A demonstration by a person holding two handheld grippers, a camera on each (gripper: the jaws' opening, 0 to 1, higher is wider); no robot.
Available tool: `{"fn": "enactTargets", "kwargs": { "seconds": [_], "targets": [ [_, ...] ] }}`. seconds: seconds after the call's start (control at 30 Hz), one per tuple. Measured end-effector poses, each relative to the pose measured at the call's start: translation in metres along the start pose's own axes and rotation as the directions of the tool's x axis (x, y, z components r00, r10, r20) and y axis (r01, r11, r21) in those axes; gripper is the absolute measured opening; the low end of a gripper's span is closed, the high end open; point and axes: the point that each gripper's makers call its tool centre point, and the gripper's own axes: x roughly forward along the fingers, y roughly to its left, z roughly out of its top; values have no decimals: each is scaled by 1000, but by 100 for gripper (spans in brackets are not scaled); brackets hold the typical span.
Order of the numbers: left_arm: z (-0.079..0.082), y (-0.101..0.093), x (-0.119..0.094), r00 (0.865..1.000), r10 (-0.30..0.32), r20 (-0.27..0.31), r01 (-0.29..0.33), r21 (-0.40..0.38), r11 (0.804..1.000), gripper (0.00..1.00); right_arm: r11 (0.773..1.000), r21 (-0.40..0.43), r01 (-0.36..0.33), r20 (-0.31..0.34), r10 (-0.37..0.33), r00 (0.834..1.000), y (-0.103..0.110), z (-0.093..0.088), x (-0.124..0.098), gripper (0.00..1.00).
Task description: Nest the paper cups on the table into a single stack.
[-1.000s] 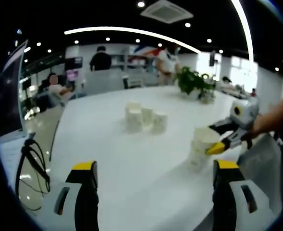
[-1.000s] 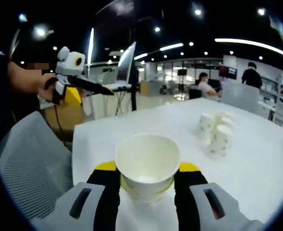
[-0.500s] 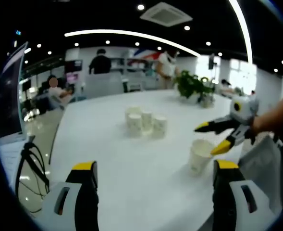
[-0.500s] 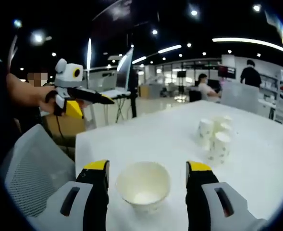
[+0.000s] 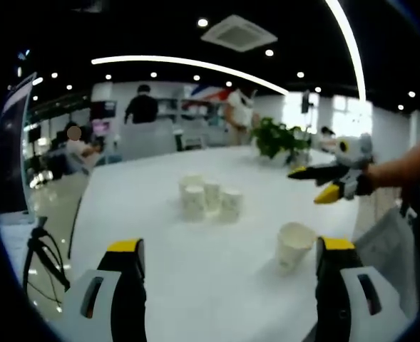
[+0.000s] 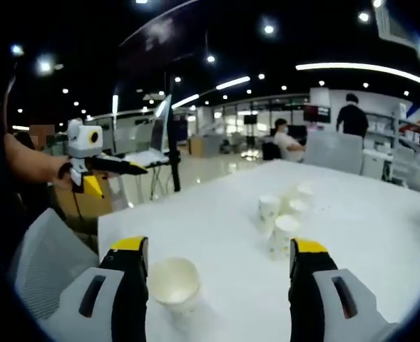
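Observation:
A lone white paper cup stands upright near the table edge; the same cup sits low between my right gripper's jaws, close to the left one and untouched. Several more cups cluster mid-table, also seen as the cup cluster beyond the right jaws. My left gripper is open over the bare white table. My right gripper is open and empty. The right gripper hangs above and behind the lone cup. A hand holds the left gripper off the table's end.
A grey mesh chair stands at the table's near end, seen as the chair on the right. A potted plant sits at the far table edge. Cables and a stand are beside the table. People move in the background.
My right gripper opened, let go of the lone cup and drew up and back from it. The cup now stands by itself on the table. The left gripper stayed open.

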Motion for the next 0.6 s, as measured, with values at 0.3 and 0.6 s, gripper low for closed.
{"fn": "enactTargets", "kwargs": {
  "seconds": [0.3,0.6],
  "targets": [
    [1,2,3,1000,-15,12,15,-5,1000,99,999,15,48,-27,-48,999,-25,-12,-23,89],
    [0,1,7,999,-32,7,32,51,998,99,997,14,80,-56,-79,995,-42,-32,-44,100]
  ]
}}
